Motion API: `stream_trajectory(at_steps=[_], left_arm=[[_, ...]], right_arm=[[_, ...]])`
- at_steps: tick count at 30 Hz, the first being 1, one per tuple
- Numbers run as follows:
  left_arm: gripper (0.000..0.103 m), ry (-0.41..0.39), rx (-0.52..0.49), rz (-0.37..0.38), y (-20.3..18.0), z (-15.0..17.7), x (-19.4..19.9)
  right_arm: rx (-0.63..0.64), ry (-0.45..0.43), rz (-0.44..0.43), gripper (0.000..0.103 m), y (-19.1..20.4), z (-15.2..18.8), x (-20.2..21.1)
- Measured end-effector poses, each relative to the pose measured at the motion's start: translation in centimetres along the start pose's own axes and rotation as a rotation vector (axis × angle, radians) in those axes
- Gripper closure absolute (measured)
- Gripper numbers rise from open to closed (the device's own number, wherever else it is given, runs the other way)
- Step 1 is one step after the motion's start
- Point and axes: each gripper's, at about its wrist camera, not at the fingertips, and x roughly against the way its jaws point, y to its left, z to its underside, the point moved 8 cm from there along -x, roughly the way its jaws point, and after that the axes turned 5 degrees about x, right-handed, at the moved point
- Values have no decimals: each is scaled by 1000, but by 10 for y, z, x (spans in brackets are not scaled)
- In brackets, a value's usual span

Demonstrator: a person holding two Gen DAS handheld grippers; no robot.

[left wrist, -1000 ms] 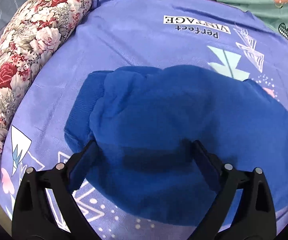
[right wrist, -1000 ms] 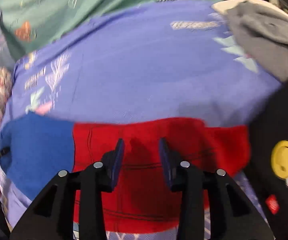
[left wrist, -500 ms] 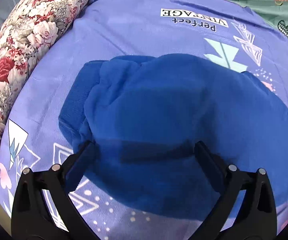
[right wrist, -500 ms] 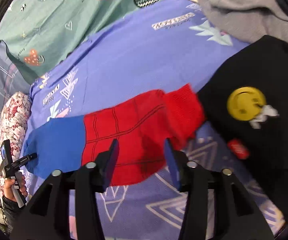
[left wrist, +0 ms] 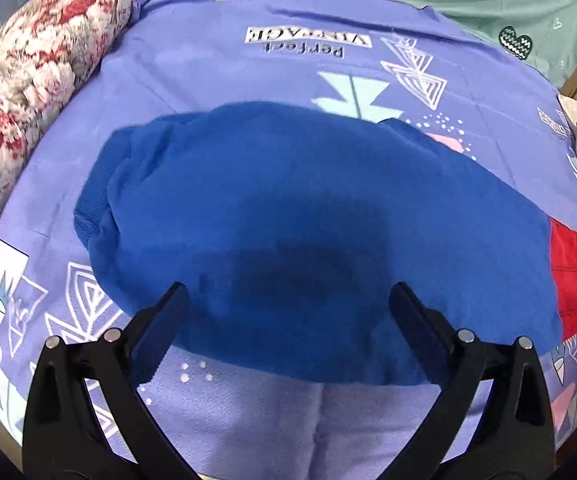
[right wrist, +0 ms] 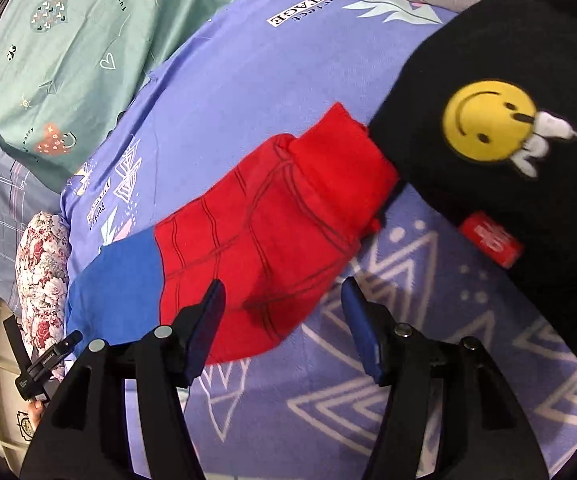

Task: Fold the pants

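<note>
Pants [right wrist: 248,240] flat, beneath both grippers' open jaws

Left gripper [left wrist: 288,304] jaws wide apart, angled down. Right gripper [right wrist: 282,300] jaws opening, nothing gripped.

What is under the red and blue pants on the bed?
The pants lie flat on the purple printed bedsheet, which shows all around them. At the red cuff end a black garment with a smiley patch touches them. Whatever is directly beneath stays covered.
</note>
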Motion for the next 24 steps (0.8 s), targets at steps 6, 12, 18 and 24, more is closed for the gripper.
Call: stream_trajectory(at_steps=[6,12,18,24], left_arm=[[2,50,21,-32,1,9,-25],[2,48,10,-28,-1,11,-25],[2,54,9,-16,3,9,-24],[2,53,13,-5,4,10,-20]], right_arm=[[-30,-39,30,42,4,-16,-15],[-20,-41,75,68,6,-19,-23],[-24,-57,37,82,7,-18,-20],[-23,-50,42,82,7,-18,-17]])
